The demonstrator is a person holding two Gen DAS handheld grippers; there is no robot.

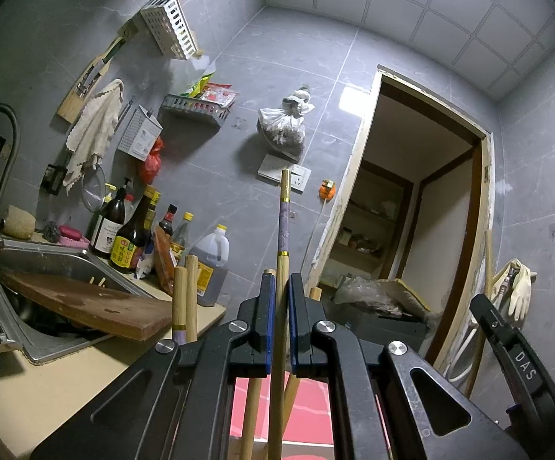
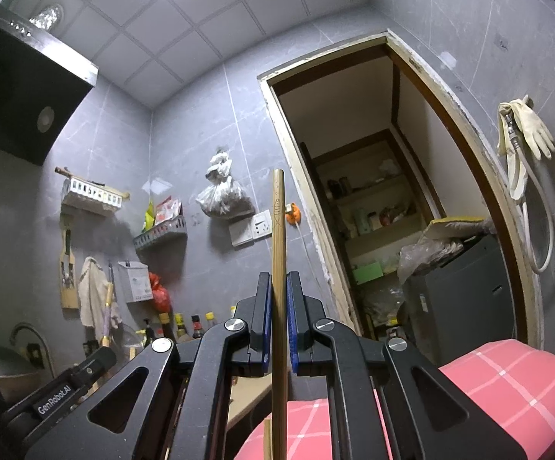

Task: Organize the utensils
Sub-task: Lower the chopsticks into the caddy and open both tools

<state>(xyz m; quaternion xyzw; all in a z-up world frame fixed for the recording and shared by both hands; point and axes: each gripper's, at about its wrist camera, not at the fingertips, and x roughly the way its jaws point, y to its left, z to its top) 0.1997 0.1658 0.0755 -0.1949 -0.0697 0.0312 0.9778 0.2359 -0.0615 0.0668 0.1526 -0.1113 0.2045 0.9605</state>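
My left gripper (image 1: 281, 283) is shut on a bamboo chopstick with a purple band and gold rings (image 1: 283, 226), which stands upright between the blue pads. Several more chopsticks (image 1: 185, 291) rise beside and below it, their lower ends hidden behind the gripper. My right gripper (image 2: 279, 283) is shut on a plain bamboo chopstick with a small engraved fish (image 2: 278, 230), also held upright. The right gripper's black body (image 1: 507, 341) shows at the right edge of the left wrist view. In the right wrist view the left gripper's body (image 2: 70, 387) sits at lower left.
A steel sink (image 1: 55, 264) with a wooden cutting board (image 1: 93, 303) across it lies left on the beige counter (image 1: 66, 379). Sauce bottles (image 1: 131, 237) line the wall. White (image 1: 170, 27) and grey (image 1: 197, 109) wall racks hang above. A pink checked cloth (image 2: 507, 379) lies below. A doorway (image 2: 377, 211) opens ahead.
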